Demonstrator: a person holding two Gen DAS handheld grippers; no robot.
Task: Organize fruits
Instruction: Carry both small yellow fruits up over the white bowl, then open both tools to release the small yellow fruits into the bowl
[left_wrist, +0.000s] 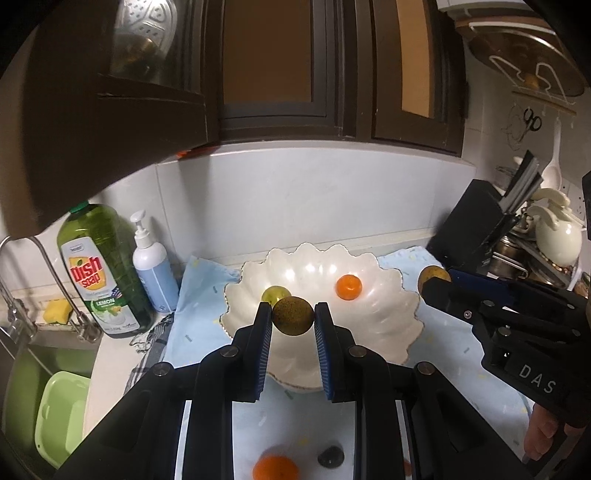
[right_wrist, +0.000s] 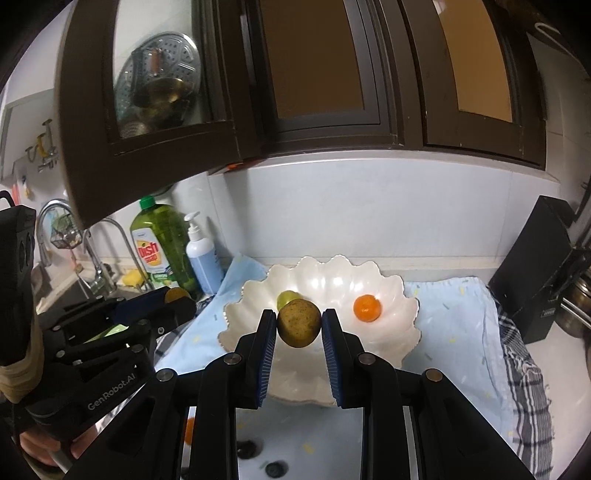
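A white scalloped bowl (left_wrist: 373, 332) (right_wrist: 391, 325) stands on a light blue cloth and holds an orange mandarin (left_wrist: 348, 286) (right_wrist: 366, 307) and a greenish fruit (left_wrist: 271, 293) (right_wrist: 286, 297). My left gripper (left_wrist: 293, 315) is shut on a dark speckled round fruit (left_wrist: 293, 315) above the bowl's near left side. My right gripper (right_wrist: 299, 323) is shut on a brownish speckled fruit (right_wrist: 299, 323) above the bowl; that fruit also shows in the left wrist view (left_wrist: 430, 275). Another mandarin (left_wrist: 275, 467) and a dark small fruit (left_wrist: 330, 456) lie on the cloth near me.
A dish soap bottle (left_wrist: 98, 273), a pump bottle (left_wrist: 153, 266), a yellow sponge (left_wrist: 57, 310) and a sink with tap (left_wrist: 40, 354) are at the left. A black knife block (left_wrist: 476, 225) and crockery stand at the right. Dark cabinets (left_wrist: 277, 74) hang overhead.
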